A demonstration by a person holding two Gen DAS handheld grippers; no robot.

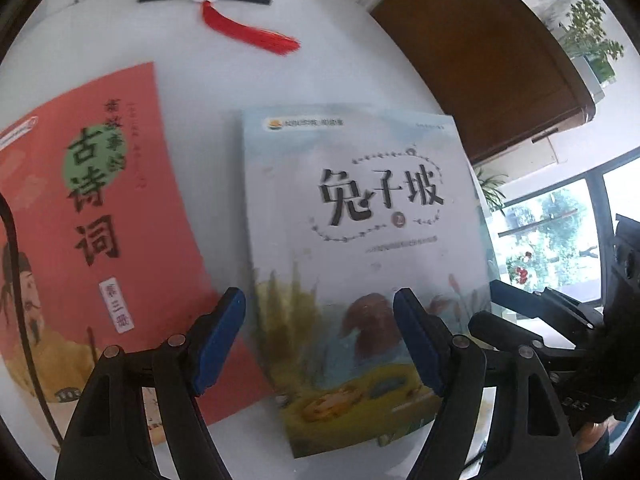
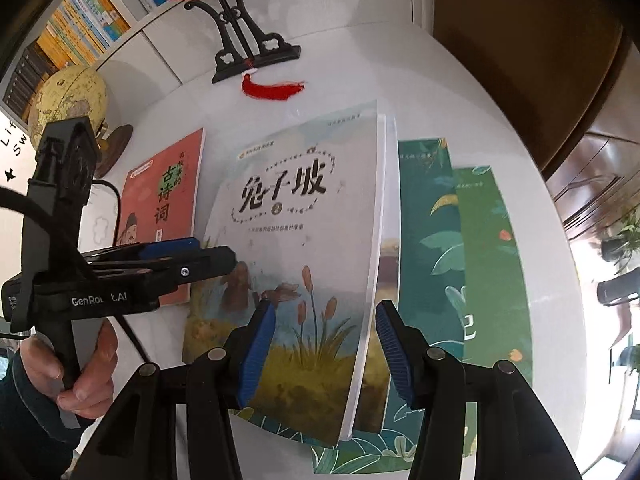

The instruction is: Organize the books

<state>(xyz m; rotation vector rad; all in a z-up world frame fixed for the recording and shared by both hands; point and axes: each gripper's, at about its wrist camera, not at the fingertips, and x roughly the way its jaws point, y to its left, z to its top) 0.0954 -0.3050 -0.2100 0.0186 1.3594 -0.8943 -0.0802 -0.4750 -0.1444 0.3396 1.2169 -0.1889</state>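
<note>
On the white desk [image 2: 460, 92], the pale book [image 2: 296, 240] titled with rabbits and reeds lies on top of a spread of green books [image 2: 492, 248], its right edge lifted off them, toward the desk's right edge. The red book [image 1: 92, 208] lies flat just left of it. Both the left gripper [image 1: 320, 344] and the right gripper [image 2: 326, 354] hover open above the pale cover, gripping nothing. A black stand [image 2: 248, 52] with a red tassel [image 2: 276, 88] sits at the far edge.

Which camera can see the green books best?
The right wrist view. There two green books lie overlapped on the white table, right of the rabbit book. The left wrist view shows none of them.
</note>
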